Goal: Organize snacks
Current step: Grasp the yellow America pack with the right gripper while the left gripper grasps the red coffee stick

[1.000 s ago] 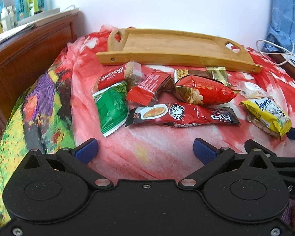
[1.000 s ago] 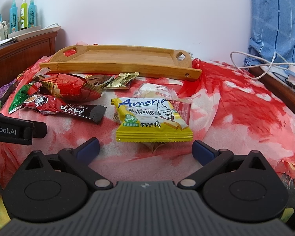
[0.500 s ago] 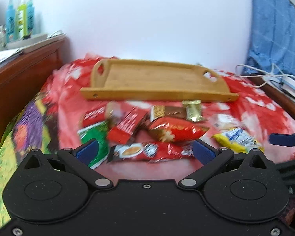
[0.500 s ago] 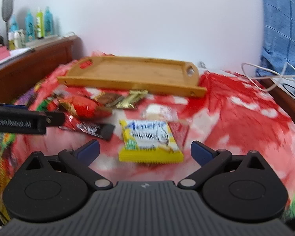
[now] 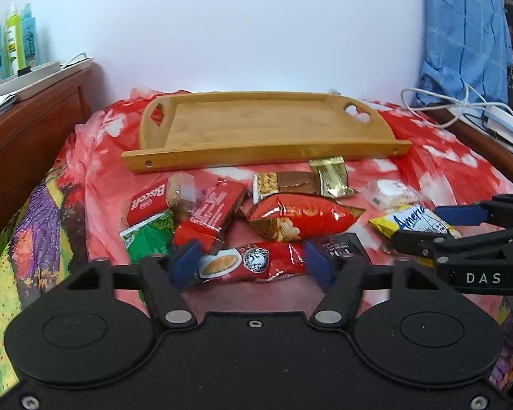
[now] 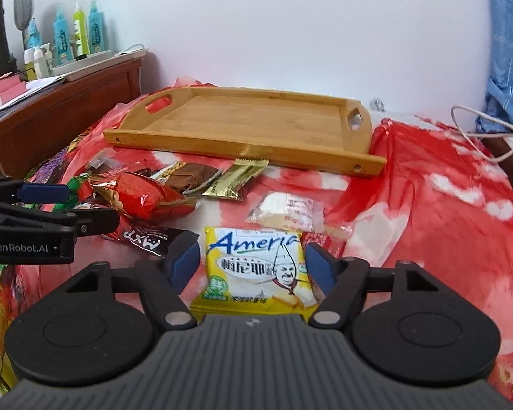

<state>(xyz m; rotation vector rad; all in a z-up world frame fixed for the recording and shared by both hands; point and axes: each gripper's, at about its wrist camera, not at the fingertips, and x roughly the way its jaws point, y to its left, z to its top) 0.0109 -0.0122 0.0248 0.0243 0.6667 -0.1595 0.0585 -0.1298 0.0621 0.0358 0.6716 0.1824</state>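
Observation:
A pile of snack packets lies on the red blanket in front of an empty bamboo tray (image 5: 256, 126) (image 6: 256, 119). My left gripper (image 5: 252, 264) straddles a long red biscuit packet (image 5: 256, 259) with a black end. Its jaws are closing, and the blue pads sit near the wrapper without visibly squeezing it. My right gripper (image 6: 252, 264) has its jaws closing around a yellow Ameria wafer packet (image 6: 256, 266), pads at its side edges. In the left wrist view, the right gripper (image 5: 413, 227) shows side-on around that yellow packet (image 5: 410, 220). The right wrist view has the left gripper (image 6: 92, 206) at its left edge.
Other snacks lie between me and the tray: a red peanut bag (image 5: 301, 220), a Biscoff pack (image 5: 147, 201), a green packet (image 5: 150, 239), a gold sachet (image 5: 330, 176) and a white sweet (image 6: 285, 212). A wooden headboard (image 5: 27, 136) with bottles stands left. White cables (image 5: 455, 106) lie right.
Both pairs of jaws have narrowed from wide open onto their packets. Both cameras have tilted up, so the tray and wall show more.

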